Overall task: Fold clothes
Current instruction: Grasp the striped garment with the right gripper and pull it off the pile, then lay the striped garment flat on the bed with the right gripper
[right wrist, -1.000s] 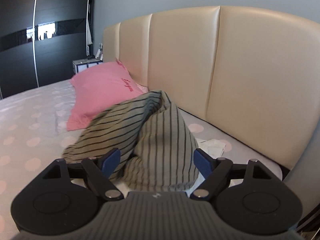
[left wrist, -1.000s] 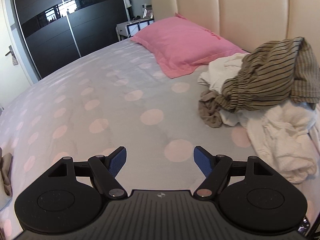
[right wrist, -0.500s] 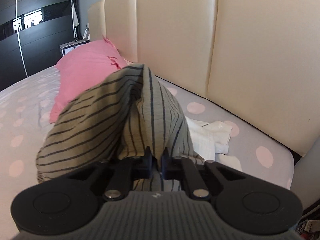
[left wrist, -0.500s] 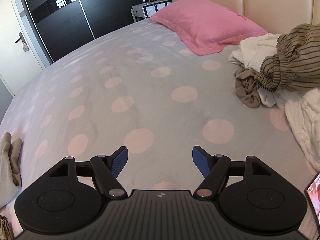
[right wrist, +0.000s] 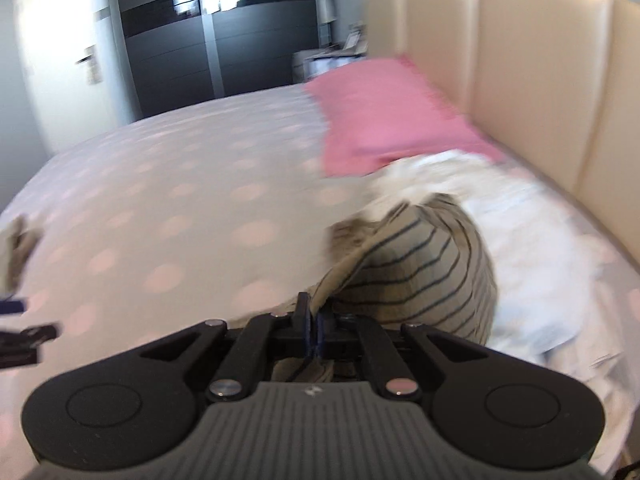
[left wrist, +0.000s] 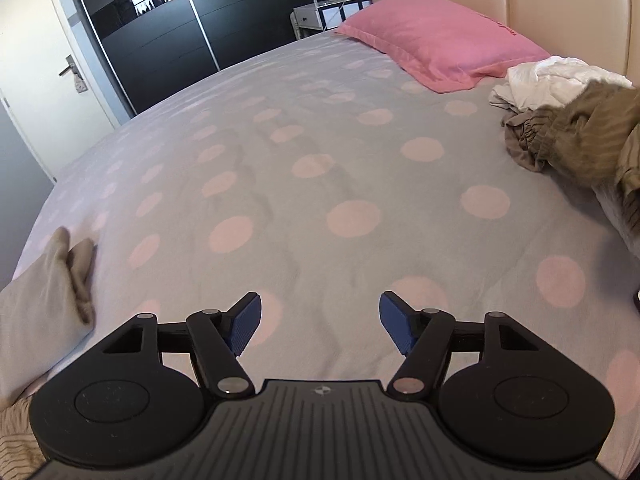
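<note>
Black right gripper [right wrist: 316, 330], bottom centre of its view, jaws pressed together pinching olive striped fabric garment [right wrist: 420, 268]; garment bulges just above it, against white crumpled clothes [right wrist: 500, 216] at right. Black left gripper [left wrist: 320, 322] with blue pads [left wrist: 244, 326] spread wide, holding nothing, over grey bedsheet with pink dots [left wrist: 320, 184]. Pink pillow [left wrist: 436, 52] upper right. Beige cloth [left wrist: 44, 300] lower left edge.

On the bed [left wrist: 320, 168], the pillow [left wrist: 436, 52] lies against the headboard [right wrist: 540, 92], the clothes pile [right wrist: 500, 216] seemingly just before it.
</note>
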`<state>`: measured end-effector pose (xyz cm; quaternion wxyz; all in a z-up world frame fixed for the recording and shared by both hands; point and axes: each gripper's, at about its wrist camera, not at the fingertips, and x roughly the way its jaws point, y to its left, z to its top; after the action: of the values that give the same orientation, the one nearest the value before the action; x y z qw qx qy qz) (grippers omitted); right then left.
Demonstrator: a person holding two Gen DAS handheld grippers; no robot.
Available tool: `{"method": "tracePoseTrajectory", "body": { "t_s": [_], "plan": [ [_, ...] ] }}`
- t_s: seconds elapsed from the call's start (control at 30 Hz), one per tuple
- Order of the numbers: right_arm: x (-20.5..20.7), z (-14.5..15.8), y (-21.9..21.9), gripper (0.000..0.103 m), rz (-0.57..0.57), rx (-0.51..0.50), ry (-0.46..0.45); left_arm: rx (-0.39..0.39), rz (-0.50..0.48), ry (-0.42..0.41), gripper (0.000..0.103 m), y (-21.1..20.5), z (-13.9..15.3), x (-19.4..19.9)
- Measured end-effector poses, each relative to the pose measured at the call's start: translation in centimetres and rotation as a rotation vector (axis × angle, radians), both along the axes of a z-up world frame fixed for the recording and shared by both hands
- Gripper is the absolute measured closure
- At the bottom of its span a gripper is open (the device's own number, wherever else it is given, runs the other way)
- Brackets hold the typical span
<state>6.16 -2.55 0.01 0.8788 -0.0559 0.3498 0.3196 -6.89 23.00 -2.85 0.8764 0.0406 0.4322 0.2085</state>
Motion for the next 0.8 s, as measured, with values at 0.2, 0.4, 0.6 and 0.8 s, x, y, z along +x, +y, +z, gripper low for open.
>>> {"method": "tracePoseTrajectory", "body": {
  "t_s": [0.2,0.4,0.6,0.8],
  "plan": [
    [-10.9,-3.4,6.3,0.1,0.219,0.03,0.157,-0.038,0.023,-0.002,0.038,1.1,1.3,-4.8],
    [-19.0,-5.2,9.1,0.1,0.414,0.045,0.306,-0.069,0.006,0.005,0.045,1.6,1.6,-9.4],
    [-23.8,-6.0,9.8,0.099,0.505,-0.016,0.346,-0.118,-0.001,0.017,0.051,1.2,0.5,-12.1],
    [-23.5,-6.4,8.7,0.075,0.415,-0.1,0.354,-0.145,-0.048,0.021,0.051,-1.0,-0.3,-12.4]
  ]
}}
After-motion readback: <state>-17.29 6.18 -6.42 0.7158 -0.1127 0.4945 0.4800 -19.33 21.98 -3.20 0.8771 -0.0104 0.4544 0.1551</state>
